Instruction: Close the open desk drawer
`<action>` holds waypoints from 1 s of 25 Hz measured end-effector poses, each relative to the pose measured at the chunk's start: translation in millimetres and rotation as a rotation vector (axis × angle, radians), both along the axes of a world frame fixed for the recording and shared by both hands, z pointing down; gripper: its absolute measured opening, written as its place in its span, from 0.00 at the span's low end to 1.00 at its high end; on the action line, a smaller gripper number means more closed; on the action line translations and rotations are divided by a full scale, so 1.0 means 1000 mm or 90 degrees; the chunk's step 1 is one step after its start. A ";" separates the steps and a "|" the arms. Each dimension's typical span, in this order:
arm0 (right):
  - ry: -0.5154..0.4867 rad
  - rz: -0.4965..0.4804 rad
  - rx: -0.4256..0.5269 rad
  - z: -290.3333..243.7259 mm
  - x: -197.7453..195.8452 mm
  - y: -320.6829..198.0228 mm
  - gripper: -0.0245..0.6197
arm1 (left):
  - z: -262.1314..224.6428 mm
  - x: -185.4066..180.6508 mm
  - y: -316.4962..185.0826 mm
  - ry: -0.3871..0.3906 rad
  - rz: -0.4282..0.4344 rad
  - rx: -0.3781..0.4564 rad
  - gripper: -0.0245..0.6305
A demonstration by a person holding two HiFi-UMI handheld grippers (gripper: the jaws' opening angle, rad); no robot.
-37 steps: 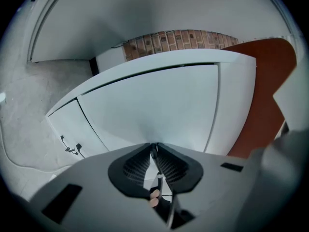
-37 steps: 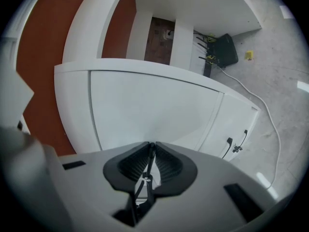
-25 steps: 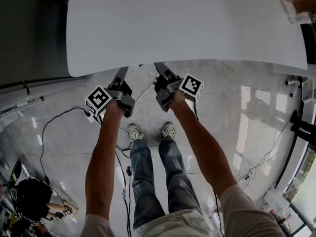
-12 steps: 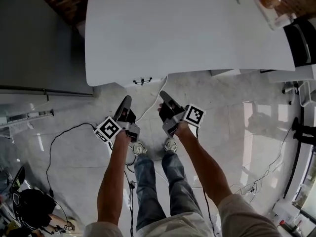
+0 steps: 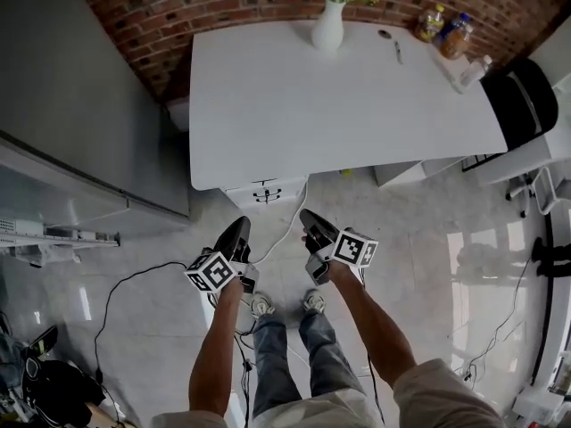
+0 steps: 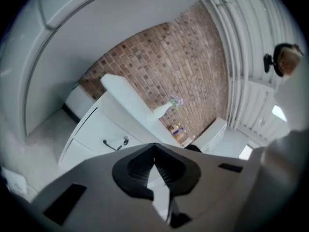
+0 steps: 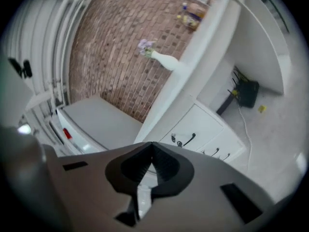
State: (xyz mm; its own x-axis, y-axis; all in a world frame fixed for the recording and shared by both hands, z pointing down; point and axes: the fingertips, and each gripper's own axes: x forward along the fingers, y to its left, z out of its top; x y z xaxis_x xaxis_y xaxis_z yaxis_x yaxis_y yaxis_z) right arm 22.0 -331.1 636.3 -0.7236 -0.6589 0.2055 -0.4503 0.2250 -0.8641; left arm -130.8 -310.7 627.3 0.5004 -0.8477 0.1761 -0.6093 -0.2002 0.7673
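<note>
Both your grippers are squeezed fully together with nothing between the pads. Your left gripper [image 5: 239, 226] and your right gripper [image 5: 309, 215] hang side by side above the floor [image 5: 419, 230], clear of the white desk [image 5: 339, 105]. The drawer unit [image 5: 266, 192] sits under the desk's near edge, just ahead of your grippers. In the right gripper view its top drawer [image 7: 203, 122] looks flush with the fronts below. A vase [image 5: 327, 27] stands at the desk's far edge by the brick wall [image 5: 223, 3].
</note>
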 end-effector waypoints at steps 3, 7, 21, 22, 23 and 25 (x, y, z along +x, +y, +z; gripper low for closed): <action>0.209 -0.061 0.112 -0.028 0.001 0.011 0.06 | -0.037 0.004 0.010 -0.223 0.047 0.059 0.06; 0.509 -0.105 0.325 -0.086 0.006 0.027 0.06 | -0.096 0.010 0.027 -0.507 0.084 0.172 0.06; 0.506 -0.046 0.496 -0.244 0.059 0.109 0.06 | -0.251 0.054 0.124 -0.560 -0.019 0.291 0.06; 0.498 -0.048 0.503 -0.253 0.063 0.116 0.06 | -0.256 0.058 0.131 -0.558 -0.024 0.288 0.06; 0.489 -0.051 0.510 -0.260 0.066 0.124 0.06 | -0.260 0.063 0.138 -0.555 -0.031 0.285 0.06; 0.477 -0.056 0.529 -0.275 0.069 0.136 0.06 | -0.270 0.073 0.147 -0.551 -0.040 0.293 0.06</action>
